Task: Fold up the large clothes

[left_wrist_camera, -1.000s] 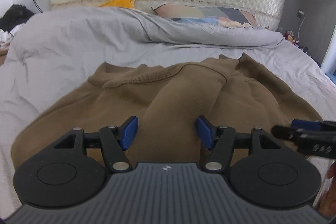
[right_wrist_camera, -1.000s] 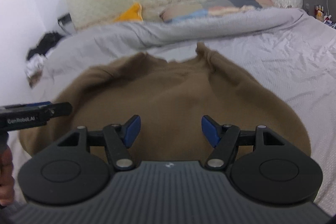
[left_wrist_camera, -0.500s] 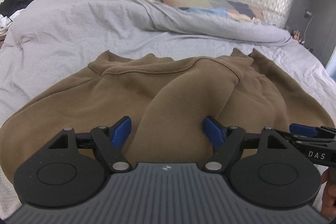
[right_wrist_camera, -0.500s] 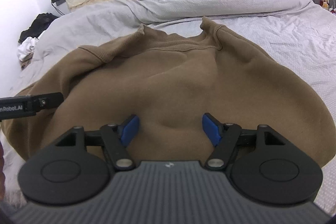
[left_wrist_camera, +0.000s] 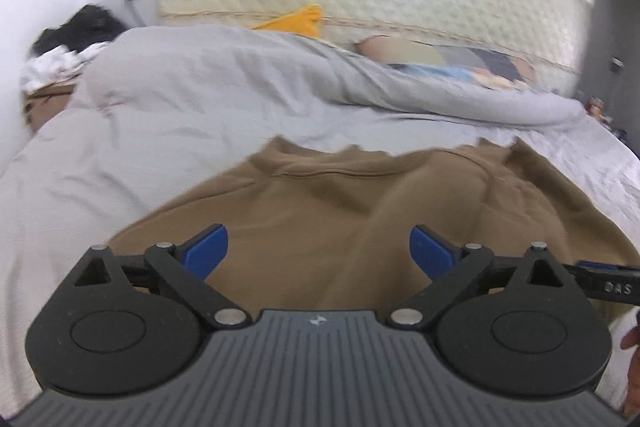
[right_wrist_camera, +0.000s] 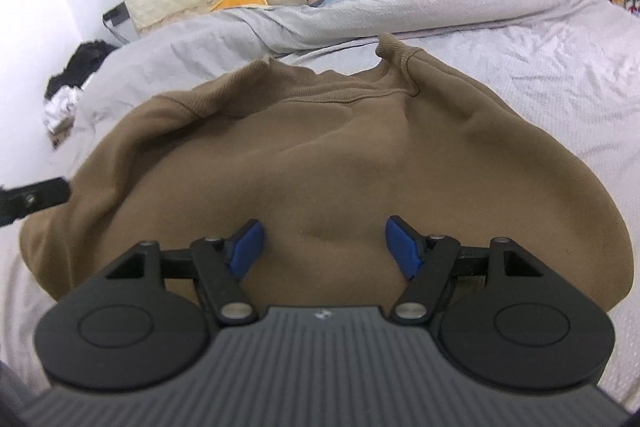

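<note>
While brown sweatshirt (right_wrist_camera: 320, 155) lies partly folded on grey bed (right_wrist_camera: 560, 75), collar far, both grippers hover above near hem. Left gripper (left_wrist_camera: 318, 247) jaws just opened wide, empty; right gripper (right_wrist_camera: 322, 243) half-open, empty. Advice: pinch both layers at hem, lift evenly.

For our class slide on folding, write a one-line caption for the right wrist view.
Open right tongs poised above a brown sweatshirt spread on a grey-sheeted bed.

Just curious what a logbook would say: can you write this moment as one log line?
sweater: brown, on bed | left gripper: open, just widened, nothing gripped | right gripper: open over sweater
</note>
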